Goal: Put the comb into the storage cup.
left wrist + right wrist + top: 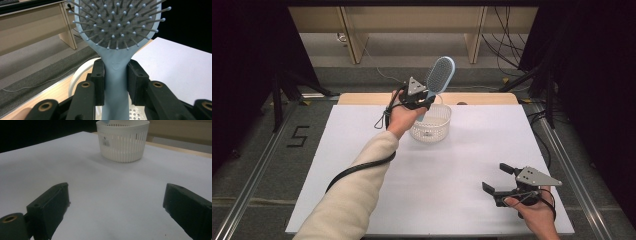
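The right gripper (499,180) sat near the table's (462,200) right edge, jaws spread and empty. Farther off, the left gripper (116,82) pinched the brush (439,77) by its handle neck, upright over the basket (432,125). The brush looked light, stiff and smooth plastic, likely slippery; the narrow neck seemed the best hold. Its oval pad bore ball-tipped pins; the round white basket was slotted.

White tabletop (452,190), wooden desk legs (354,37) & cables (504,47) behind.

A white tabletop (452,165) carries a white slotted basket (430,124), standing upright near the far edge's middle.
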`<action>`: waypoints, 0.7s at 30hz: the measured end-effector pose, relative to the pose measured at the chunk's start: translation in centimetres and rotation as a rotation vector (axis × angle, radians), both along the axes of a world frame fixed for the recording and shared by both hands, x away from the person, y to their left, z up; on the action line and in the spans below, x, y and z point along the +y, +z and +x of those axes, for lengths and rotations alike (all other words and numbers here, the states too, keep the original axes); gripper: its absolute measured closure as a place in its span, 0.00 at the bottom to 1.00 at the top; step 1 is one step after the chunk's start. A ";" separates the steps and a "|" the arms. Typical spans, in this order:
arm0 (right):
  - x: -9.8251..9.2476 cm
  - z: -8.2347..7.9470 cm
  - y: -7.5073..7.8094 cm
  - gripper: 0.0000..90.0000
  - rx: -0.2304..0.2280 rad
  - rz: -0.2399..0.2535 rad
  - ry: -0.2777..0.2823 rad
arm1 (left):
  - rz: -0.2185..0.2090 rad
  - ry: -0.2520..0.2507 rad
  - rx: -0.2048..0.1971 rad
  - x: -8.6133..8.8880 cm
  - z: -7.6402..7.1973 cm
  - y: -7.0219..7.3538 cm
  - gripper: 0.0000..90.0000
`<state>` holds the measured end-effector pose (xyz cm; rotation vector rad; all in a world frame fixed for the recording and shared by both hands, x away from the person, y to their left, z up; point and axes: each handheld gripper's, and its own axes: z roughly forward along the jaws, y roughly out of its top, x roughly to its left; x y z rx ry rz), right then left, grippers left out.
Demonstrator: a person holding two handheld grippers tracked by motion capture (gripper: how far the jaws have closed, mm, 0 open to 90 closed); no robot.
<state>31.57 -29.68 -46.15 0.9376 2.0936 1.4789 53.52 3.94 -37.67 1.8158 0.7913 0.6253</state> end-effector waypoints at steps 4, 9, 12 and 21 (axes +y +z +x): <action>0.0 0.0 0.0 0.08 0.002 0.001 -0.001 | -0.006 -0.004 0.002 0.1 0.0 -0.1 0.78; 0.0 0.0 0.0 0.08 0.001 0.000 0.000 | -0.005 -0.007 0.001 0.1 0.0 -0.3 0.78; 0.0 0.0 0.0 0.08 0.001 0.000 0.000 | -0.001 -0.009 0.003 0.2 0.1 -0.5 0.78; 0.0 0.0 0.0 0.08 0.000 0.000 0.001 | -0.004 -0.008 0.002 0.2 0.2 -0.4 0.78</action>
